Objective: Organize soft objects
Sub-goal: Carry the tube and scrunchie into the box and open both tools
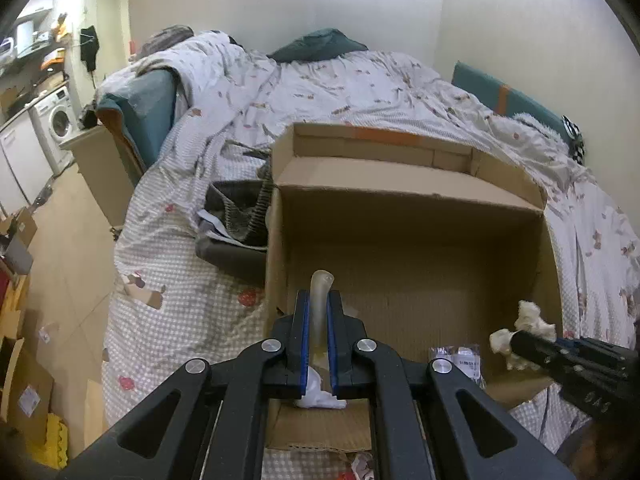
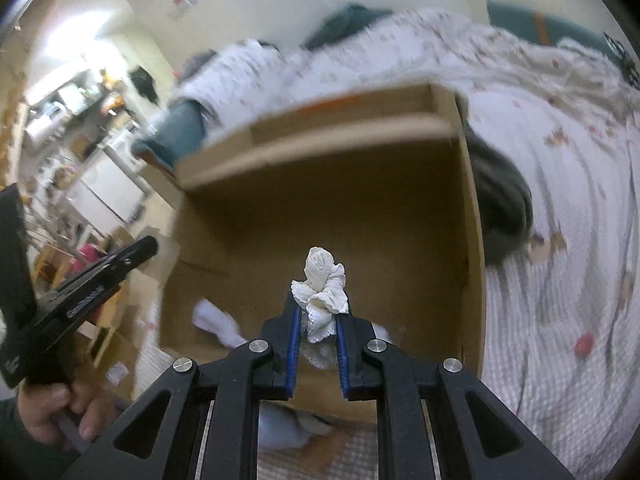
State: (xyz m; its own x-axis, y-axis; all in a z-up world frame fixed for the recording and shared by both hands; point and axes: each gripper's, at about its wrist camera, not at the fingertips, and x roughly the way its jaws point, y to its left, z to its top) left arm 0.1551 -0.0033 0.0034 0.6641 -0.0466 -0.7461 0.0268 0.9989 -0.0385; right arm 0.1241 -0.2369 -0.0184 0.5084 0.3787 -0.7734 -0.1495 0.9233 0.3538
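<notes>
An open cardboard box (image 1: 408, 200) stands on the bed; it also shows in the right wrist view (image 2: 320, 152). My left gripper (image 1: 319, 300) is shut on a soft translucent tube-shaped thing (image 1: 321, 284) and holds it over the box's near edge. My right gripper (image 2: 318, 300) is shut on a white frilly cloth (image 2: 322, 284) over the box; this cloth also shows in the left wrist view (image 1: 524, 320) at the box's right wall. A white cloth (image 2: 216, 324) lies inside the box at the left. A small plastic packet (image 1: 456, 356) lies in the box.
The bed has a checked quilt (image 1: 180, 300) with small prints. A dark grey fabric basket (image 1: 236, 216) stands left of the box. Teal pillows (image 1: 320, 44) lie at the far side. Cardboard boxes (image 1: 24, 392) and a washing machine (image 1: 56, 120) stand on the floor at the left.
</notes>
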